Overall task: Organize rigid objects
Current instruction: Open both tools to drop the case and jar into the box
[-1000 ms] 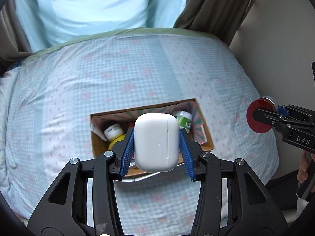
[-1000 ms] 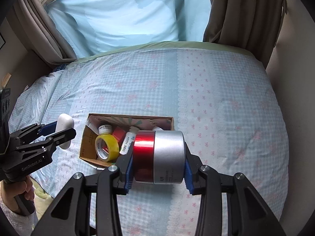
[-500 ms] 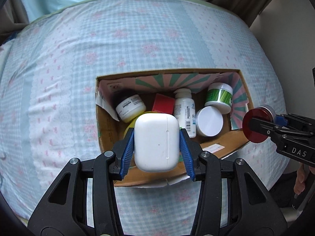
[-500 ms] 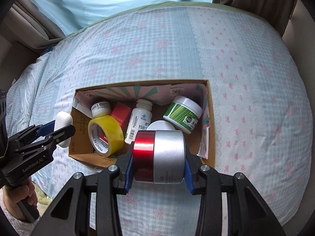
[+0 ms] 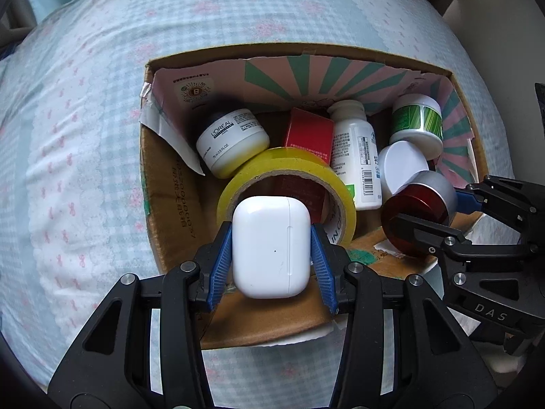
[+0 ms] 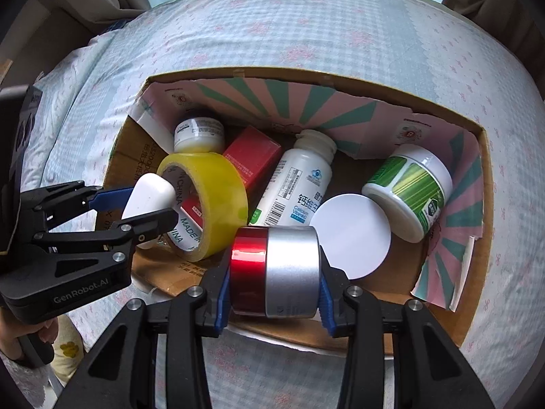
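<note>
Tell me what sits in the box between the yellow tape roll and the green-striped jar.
In the right wrist view, a white vitamin bottle lies between the yellow tape roll and green-striped jar, a white lid beside it.

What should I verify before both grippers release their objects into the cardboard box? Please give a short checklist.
1. Left gripper holds the white rounded earbud case firmly between its blue pads: ok.
2. Right gripper holds the red and silver cylindrical tin firmly: ok.
3. Both objects are above the open brown cardboard box: ok.
4. Free floor under the case: not ok, the yellow tape roll stands there.
5. Free floor under the tin: cannot tell, the white round lid is close.
6. The grippers are apart: ok.
</note>
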Available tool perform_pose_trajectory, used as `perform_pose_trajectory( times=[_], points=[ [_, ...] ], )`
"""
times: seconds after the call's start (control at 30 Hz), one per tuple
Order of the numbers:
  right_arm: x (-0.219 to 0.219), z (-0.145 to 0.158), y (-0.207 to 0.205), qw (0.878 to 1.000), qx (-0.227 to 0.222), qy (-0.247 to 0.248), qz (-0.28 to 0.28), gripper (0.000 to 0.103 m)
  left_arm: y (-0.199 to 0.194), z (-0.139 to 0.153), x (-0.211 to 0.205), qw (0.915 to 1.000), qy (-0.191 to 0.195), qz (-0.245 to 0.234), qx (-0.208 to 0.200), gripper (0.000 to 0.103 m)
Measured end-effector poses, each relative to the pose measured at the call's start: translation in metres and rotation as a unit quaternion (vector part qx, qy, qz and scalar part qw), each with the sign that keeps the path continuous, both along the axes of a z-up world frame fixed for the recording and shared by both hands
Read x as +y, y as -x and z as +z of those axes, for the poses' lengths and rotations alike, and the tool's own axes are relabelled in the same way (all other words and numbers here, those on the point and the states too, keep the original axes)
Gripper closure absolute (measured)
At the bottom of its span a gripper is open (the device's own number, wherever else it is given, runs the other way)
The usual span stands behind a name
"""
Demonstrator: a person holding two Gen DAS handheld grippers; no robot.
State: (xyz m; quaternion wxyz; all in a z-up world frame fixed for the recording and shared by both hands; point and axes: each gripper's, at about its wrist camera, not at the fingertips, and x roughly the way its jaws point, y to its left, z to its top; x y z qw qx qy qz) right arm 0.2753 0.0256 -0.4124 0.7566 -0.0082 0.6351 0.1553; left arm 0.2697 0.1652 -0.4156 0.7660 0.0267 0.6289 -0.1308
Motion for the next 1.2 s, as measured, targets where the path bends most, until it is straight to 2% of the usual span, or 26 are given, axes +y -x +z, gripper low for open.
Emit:
perform_pose_trajectory(
  times=[0.07,0.13,0.17,0.2,0.23,0.27,0.3,0.33,0.4,0.67,0.87,1.07,1.2],
  points=[
    [0.002,-0.002,-0.001,1.000,-0.004,0.001,0.011,0.065,-0.002,-0.001,0.000,1.0000,0.000,-0.006,-0.001,0.062],
    [0.004,-0.005,-0.002,1.000,-0.003,0.003,0.021,0.065,-0.004,-0.001,0.003,0.9997,0.024,-0.005,-0.001,0.062],
    [0.004,-0.006,-0.002,1.000,-0.004,0.003,0.024,0.064,-0.005,0.000,0.005,0.9993,0.038,-0.004,-0.002,0.057],
    [0.003,-0.005,-0.002,1.000,-0.006,0.004,0.027,0.063,-0.006,0.001,0.007,0.9990,0.045,-0.002,0.000,0.027],
    [0.003,-0.005,-0.001,0.999,-0.009,0.006,0.030,0.054,-0.006,0.003,0.007,0.9979,0.064,-0.006,0.005,0.018],
    [0.002,-0.003,0.002,0.999,-0.012,0.011,0.037,0.034,-0.006,0.006,0.007,0.9955,0.094,-0.011,0.012,0.000],
    [0.000,-0.002,0.004,0.999,-0.014,0.016,0.042,0.019,-0.005,0.011,0.005,0.9947,0.102,-0.013,0.010,0.000],
    [-0.002,-0.001,0.006,0.999,-0.014,0.022,0.046,0.000,-0.003,0.016,0.001,0.9962,0.086,-0.013,0.002,0.000],
    [-0.009,0.003,0.012,0.998,-0.020,0.031,0.046,0.000,-0.001,0.021,-0.005,0.9973,0.069,-0.026,0.000,0.000],
    [-0.031,0.016,0.024,1.000,-0.024,0.020,-0.005,0.000,-0.001,0.033,-0.003,0.9978,0.066,-0.010,-0.003,0.000],
    [-0.031,0.031,0.031,0.999,-0.039,0.018,0.000,0.000,0.004,0.050,-0.006,0.9984,0.053,-0.011,-0.017,0.000],
    [-0.039,0.064,0.040,0.998,-0.059,0.010,0.004,0.000,0.018,0.089,-0.012,0.9980,0.046,0.001,-0.044,0.000],
    [-0.052,0.102,0.052,0.997,-0.081,0.006,-0.001,0.000,0.031,0.132,-0.019,0.9967,0.038,0.011,-0.071,0.000]
  ],
)
